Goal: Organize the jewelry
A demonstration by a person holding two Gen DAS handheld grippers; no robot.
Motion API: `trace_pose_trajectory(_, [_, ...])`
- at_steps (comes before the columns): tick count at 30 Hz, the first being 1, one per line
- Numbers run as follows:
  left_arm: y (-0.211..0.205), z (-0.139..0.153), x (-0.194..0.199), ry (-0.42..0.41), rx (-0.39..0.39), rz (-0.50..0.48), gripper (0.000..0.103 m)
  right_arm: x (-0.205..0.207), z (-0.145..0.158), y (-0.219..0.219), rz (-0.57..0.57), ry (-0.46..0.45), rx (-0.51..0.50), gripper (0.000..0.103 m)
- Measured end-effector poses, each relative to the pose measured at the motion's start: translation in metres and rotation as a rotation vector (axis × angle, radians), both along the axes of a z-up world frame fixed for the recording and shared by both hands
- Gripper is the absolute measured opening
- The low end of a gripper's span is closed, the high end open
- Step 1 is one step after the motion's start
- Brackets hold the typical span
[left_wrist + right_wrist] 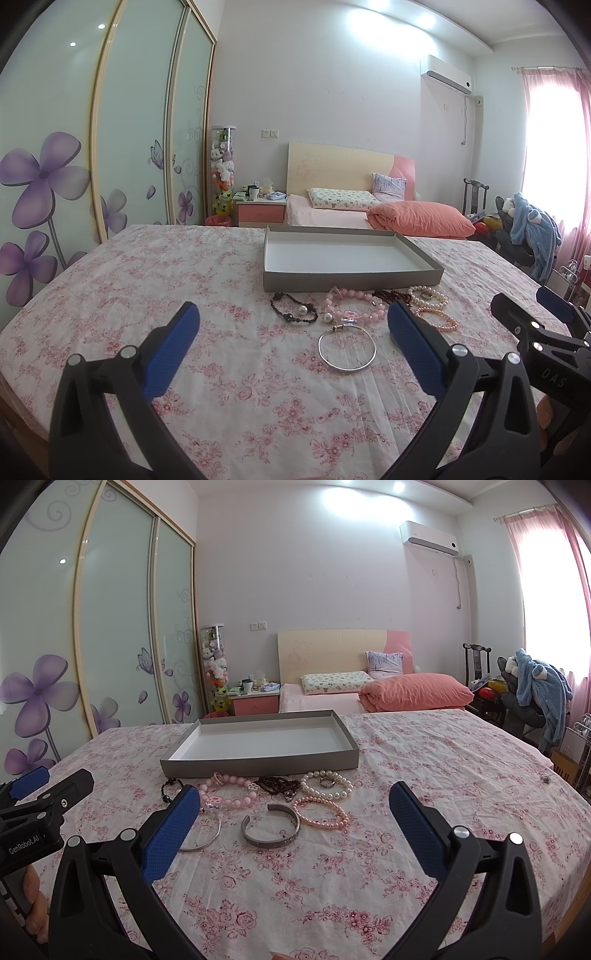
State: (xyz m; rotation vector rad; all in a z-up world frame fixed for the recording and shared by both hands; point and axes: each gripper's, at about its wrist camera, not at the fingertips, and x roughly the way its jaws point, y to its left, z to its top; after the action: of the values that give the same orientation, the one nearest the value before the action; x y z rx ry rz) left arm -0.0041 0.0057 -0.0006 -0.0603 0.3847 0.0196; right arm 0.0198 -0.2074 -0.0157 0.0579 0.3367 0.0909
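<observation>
I am holding both grippers above the floral tabletop (424, 746), and both are standing wide open with nothing between their blue pads. The left gripper (291, 343) is pointing toward the thin silver bangle (347, 350), which is lying flat just ahead at twelve o'clock, not touched by either finger. The right gripper (291, 823) is framing the open silver cuff (270, 825), also at twelve o'clock and lying free. Beyond them, toward the grey cardboard tray (258, 766), the beaded pieces are sitting in a loose cluster just in front of the tray's near wall: a black bead bracelet (293, 309), a pink bead bracelet (229, 792), dark red beads (277, 784), a white pearl bracelet (328, 784) with a ring (327, 782) inside it, and a small pink pearl bracelet (325, 812). The tray is showing nothing inside, so I judge the sorting is barely starting. I am expecting the bangle and cuff to be light, stiff and slippery, lying too flat for an easy pinch; I would be closing across one side of the band, not around the whole hoop. The bead strands should be soft, draping and inclined to snag on each other, so I would be pinching a few beads at an outer edge of a strand.
</observation>
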Motion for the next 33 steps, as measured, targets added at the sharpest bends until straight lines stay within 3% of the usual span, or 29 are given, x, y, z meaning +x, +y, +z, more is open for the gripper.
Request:
trace_pose_trajectory(25, [-0.004,-0.010,0.015,0.049,0.005,0.007,0.099,0.012,-0.010,-0.004,-0.017,0.049,0.002,0.101])
trace_pose_trajectory(33, [-0.001,-0.020,0.036,0.148,0.005,0.009,0.099,0.051,-0.022,-0.019,-0.047,0.216,-0.042,0.101])
